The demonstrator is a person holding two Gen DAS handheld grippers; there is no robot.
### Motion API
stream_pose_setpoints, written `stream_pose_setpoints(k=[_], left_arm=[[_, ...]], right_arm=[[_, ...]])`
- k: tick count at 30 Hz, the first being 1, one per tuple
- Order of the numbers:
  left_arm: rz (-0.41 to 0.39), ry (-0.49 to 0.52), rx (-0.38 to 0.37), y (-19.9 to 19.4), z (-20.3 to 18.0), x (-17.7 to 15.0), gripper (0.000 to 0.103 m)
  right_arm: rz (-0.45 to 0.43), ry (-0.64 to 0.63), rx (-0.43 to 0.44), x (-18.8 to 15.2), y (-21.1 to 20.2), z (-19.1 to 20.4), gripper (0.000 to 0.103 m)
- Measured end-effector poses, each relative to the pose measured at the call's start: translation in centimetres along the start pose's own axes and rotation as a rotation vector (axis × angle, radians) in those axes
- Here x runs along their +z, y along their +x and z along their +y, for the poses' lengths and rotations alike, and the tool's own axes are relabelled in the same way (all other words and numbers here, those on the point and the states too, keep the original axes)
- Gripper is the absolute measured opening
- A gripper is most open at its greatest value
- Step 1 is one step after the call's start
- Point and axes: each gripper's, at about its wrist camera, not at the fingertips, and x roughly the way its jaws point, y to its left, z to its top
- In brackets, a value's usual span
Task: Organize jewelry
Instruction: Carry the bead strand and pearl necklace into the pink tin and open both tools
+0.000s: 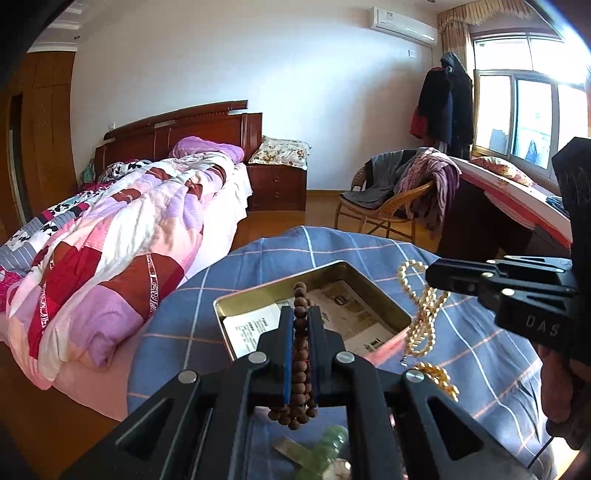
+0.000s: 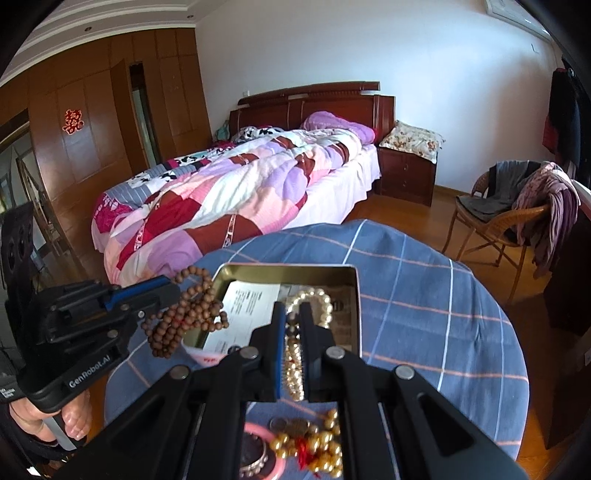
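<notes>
Left wrist view: one left gripper (image 1: 301, 317), jaws drawn narrow and clamped on one brown wooden bead string (image 1: 300, 354), which hangs in loops below the pads. One open metal tin (image 1: 373, 291) directly ahead on the blue checked cloth (image 1: 480, 332), one printed paper sheet (image 1: 251, 325) lying inside. One right gripper (image 1: 430, 275) entering from the right, one gold bead strand (image 1: 421, 314) dangling from its tip over the tin's right edge and trailing onto the cloth. One pale green bracelet (image 1: 328, 439) on the cloth beneath the left gripper, partly hidden. Background: one bed (image 1: 122, 236), one nightstand (image 1: 277, 184), one wicker chair (image 1: 388, 206) draped with clothes, one air conditioner (image 1: 402, 22) and one window (image 1: 532, 107), the last two seen only here. Right wrist view: right gripper (image 2: 292, 314) pinched nearly closed on the gold bead strand (image 2: 293, 362), held above the tin (image 2: 354, 306). Left gripper (image 2: 173, 291) at left, gripped by one hand (image 2: 55, 413), wooden bead string (image 2: 188, 314) bunched at its tip beside the tin's left rim. Shown only here: one cluster of gold beads with red thread (image 2: 321, 450), one pink ring (image 2: 258, 443), a few coins (image 2: 291, 424), one wooden wardrobe wall (image 2: 110, 110) bearing one red paper ornament (image 2: 72, 121).
</notes>
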Motion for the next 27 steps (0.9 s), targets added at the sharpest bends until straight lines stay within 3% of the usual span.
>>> stream_pose_setpoints(k=[10,27], left_arm=[[0.049,-0.013,0.044,4.5,1.7,0.5,0.006],[0.072,-0.027,0.092,8.4,2.5,1.4,0.006]], right_arm=[[0.001,0.037,-0.013,1.3,3.0,-1.0,0.009],[0.038,0.042,-0.039,2.2,7.4,-1.3,0.009]])
